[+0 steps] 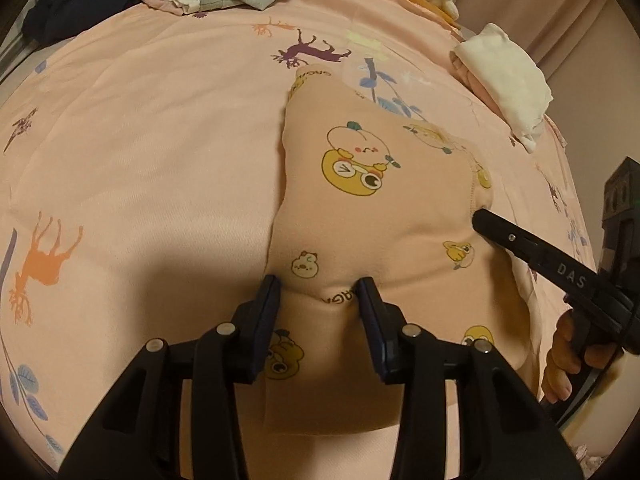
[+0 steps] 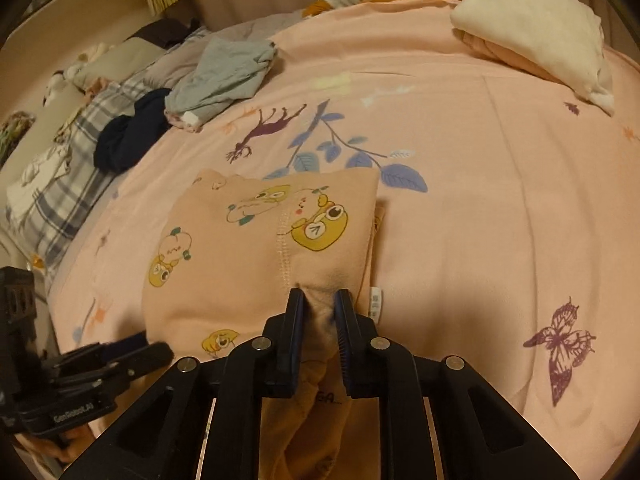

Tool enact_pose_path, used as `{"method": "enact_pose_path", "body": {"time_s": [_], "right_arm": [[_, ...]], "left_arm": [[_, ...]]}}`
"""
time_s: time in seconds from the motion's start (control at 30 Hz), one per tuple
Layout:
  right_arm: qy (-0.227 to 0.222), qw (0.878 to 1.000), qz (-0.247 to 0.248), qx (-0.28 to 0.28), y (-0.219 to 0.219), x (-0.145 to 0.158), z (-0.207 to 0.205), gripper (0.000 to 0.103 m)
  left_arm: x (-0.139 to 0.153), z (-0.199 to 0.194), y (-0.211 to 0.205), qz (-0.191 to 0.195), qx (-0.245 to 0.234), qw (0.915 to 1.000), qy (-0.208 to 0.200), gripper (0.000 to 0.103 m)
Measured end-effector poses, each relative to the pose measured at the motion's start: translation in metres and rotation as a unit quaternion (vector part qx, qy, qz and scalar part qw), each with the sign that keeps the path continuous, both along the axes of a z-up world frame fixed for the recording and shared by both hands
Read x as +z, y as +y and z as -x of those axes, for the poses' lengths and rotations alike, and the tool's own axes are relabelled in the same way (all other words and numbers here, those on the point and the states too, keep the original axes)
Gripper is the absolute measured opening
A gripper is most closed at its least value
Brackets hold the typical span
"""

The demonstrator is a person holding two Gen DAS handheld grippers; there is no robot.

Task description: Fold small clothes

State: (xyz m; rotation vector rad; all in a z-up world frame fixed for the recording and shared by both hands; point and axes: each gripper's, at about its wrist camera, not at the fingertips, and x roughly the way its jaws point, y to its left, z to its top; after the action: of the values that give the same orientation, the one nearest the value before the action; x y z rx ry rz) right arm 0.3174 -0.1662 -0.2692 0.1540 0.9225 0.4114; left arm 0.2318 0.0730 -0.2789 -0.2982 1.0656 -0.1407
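A small peach garment with yellow cartoon prints [image 1: 360, 208] lies partly folded on the pink bedspread [image 1: 140, 160]. My left gripper [image 1: 320, 288] is closed on its lettered waistband edge, fabric bunched between the fingers. My right gripper [image 2: 320, 300] is shut on a pinch of the same garment [image 2: 248, 248] near a stitched seam. In the left wrist view the right gripper [image 1: 480, 220] reaches in from the right onto the garment's right edge. In the right wrist view the left gripper [image 2: 156, 350] shows at the lower left.
A folded white and peach stack [image 1: 508, 76] lies at the back right, also in the right wrist view [image 2: 536, 32]. A grey garment [image 2: 224, 76] and a dark navy one [image 2: 128, 136] lie at the back left. A plaid pillow [image 2: 60, 184] lies at the left edge.
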Motion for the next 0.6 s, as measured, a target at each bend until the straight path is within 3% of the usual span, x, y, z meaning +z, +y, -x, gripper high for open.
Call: {"method": "enact_pose_path", "body": {"time_s": [0.13,0.27,0.3,0.33,0.37,0.4,0.43,0.5,0.6], "right_arm": [[-0.005,1.000,0.016,-0.008,0.006,0.004,0.006,0.018],[-0.013,1.000,0.005,-0.026,-0.002,0.032,0.023,0.018],[-0.028,0.999,0.008,-0.021,-0.004,0.044,0.033,0.018],[-0.037,0.999,0.013,-0.016,-0.006,0.054,0.042,0.022],[-0.046,0.999,0.017,-0.013,-0.007,0.068,0.054,0.026],[-0.053,0.998,0.019,-0.016,-0.009,0.078,0.065,0.045],[-0.058,0.998,0.017,-0.020,-0.011,0.085,0.072,0.072],[-0.081,0.996,-0.005,-0.032,-0.018,0.103,0.091,0.095],[-0.085,0.995,-0.026,-0.038,-0.028,0.124,0.109,0.096]], "left_arm": [[0.011,0.010,-0.010,-0.034,-0.007,0.9993,-0.017,0.040],[0.036,0.026,-0.013,-0.051,-0.002,0.9975,-0.050,0.040],[0.048,0.033,-0.013,-0.057,0.000,0.9961,-0.068,0.045],[0.060,0.039,-0.013,-0.066,0.002,0.9942,-0.085,0.060],[0.076,0.047,-0.013,-0.080,0.009,0.9910,-0.107,0.071],[0.086,0.053,-0.014,-0.089,0.016,0.9880,-0.125,0.089],[0.102,0.063,-0.015,-0.101,0.026,0.9826,-0.153,0.099],[0.125,0.081,-0.017,-0.115,0.034,0.9734,-0.195,0.102],[0.159,0.101,-0.024,-0.128,0.017,0.9663,-0.223,0.102]]}}
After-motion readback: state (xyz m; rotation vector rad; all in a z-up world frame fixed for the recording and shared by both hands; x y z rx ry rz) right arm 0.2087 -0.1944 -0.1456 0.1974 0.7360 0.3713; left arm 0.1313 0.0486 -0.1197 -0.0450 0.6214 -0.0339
